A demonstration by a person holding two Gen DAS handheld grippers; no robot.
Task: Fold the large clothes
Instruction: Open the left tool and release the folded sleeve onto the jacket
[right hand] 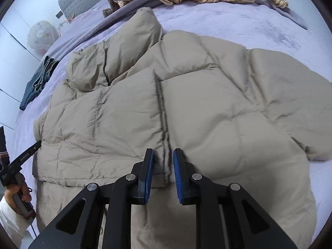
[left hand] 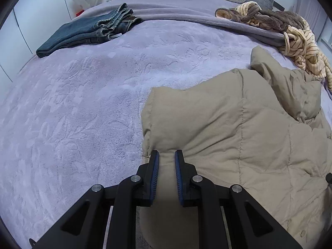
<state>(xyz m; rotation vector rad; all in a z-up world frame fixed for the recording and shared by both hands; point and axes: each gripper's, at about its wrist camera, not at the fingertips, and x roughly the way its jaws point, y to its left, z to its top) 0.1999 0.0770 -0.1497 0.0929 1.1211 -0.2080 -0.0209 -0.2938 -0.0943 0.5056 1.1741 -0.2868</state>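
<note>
On the bed (left hand: 72, 114), a tan puffer jacket (right hand: 207, 103) lies spread front up, well apart from the folded jeans (left hand: 87, 33) beyond it. The left hand-held gripper (left hand: 167, 155) has its jaws partly closed around a puffy edge of the jacket's side, likely to lift it inward. The right hand-held gripper (right hand: 164, 155) stands partly open astride the jacket's front closure near the hem; a firm grip cannot be told.
</note>
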